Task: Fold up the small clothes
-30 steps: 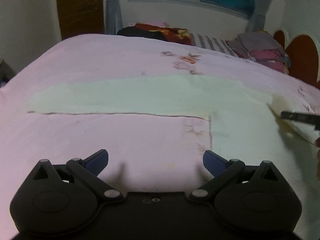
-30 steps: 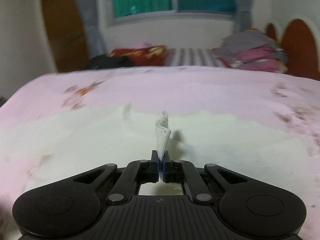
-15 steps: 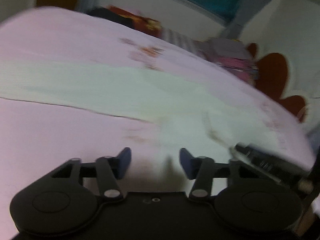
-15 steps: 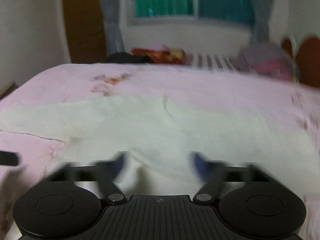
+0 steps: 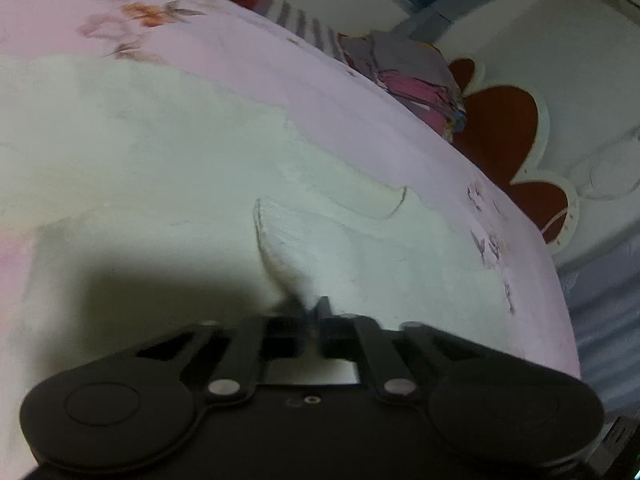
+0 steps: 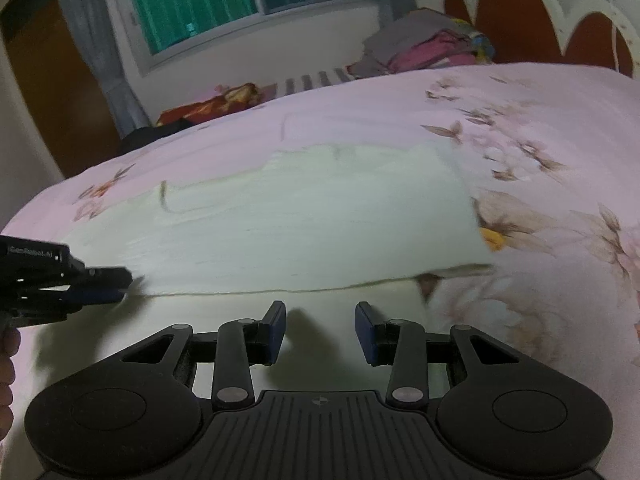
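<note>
A pale cream garment [image 5: 168,168] lies spread on the pink bed; it also shows in the right wrist view [image 6: 320,216], with a folded layer lying over its lower part. My left gripper [image 5: 306,306] is shut on a raised fold of the garment's edge, and it appears at the left of the right wrist view [image 6: 124,284], pinching that folded edge. My right gripper [image 6: 320,328] is open and empty, just above the cloth in front of the fold line.
The pink floral bedsheet [image 6: 540,168] covers the bed. A pile of clothes [image 6: 424,48] sits at the far side by the red and white headboard [image 6: 532,12]. More bedding [image 6: 224,100] lies under the window. The bed's right edge [image 5: 560,300] drops off.
My right gripper has opened and let go of the garment. My left gripper has swung right and closed on the garment's folded edge.
</note>
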`<state>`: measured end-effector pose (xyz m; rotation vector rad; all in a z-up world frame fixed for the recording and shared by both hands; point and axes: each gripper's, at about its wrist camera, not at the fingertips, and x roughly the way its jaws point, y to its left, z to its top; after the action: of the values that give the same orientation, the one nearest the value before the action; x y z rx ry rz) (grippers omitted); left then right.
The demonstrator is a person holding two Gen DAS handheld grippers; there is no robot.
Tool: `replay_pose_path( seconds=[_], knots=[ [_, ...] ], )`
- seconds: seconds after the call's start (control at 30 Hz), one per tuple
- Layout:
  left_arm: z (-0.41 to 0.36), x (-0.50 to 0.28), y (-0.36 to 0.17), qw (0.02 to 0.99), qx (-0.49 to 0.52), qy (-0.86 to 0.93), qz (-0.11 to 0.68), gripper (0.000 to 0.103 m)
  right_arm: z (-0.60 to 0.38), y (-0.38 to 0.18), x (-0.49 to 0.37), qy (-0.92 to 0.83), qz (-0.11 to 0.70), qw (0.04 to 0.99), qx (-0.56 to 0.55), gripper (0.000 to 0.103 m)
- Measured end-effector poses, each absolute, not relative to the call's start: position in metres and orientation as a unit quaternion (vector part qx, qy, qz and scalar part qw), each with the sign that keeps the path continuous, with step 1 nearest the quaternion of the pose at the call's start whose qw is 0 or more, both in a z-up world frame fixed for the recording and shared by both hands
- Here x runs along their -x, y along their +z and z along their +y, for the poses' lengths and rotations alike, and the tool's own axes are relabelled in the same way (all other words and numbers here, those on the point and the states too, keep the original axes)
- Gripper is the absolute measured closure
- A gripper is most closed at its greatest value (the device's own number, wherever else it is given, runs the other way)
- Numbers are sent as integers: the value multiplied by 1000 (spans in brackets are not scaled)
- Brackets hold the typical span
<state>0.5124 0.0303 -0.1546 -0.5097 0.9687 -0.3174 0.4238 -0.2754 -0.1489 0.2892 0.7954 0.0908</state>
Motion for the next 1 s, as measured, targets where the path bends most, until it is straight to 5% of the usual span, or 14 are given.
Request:
replay_pose_path(
  seconds=[0.1,0.9,1.0],
  knots=[
    [31,-513,-143,858,225,-154,436,100,-281,-143,-419,37,386,909,-154,74],
    [115,-499,-133,883,202,-101,412,100,-291,-146,-427,5,389,912,-131,74],
    [110,-491,-128,904,144,-69,396,79,-292,-133,-417,22,377,915,-138,74]
  ],
)
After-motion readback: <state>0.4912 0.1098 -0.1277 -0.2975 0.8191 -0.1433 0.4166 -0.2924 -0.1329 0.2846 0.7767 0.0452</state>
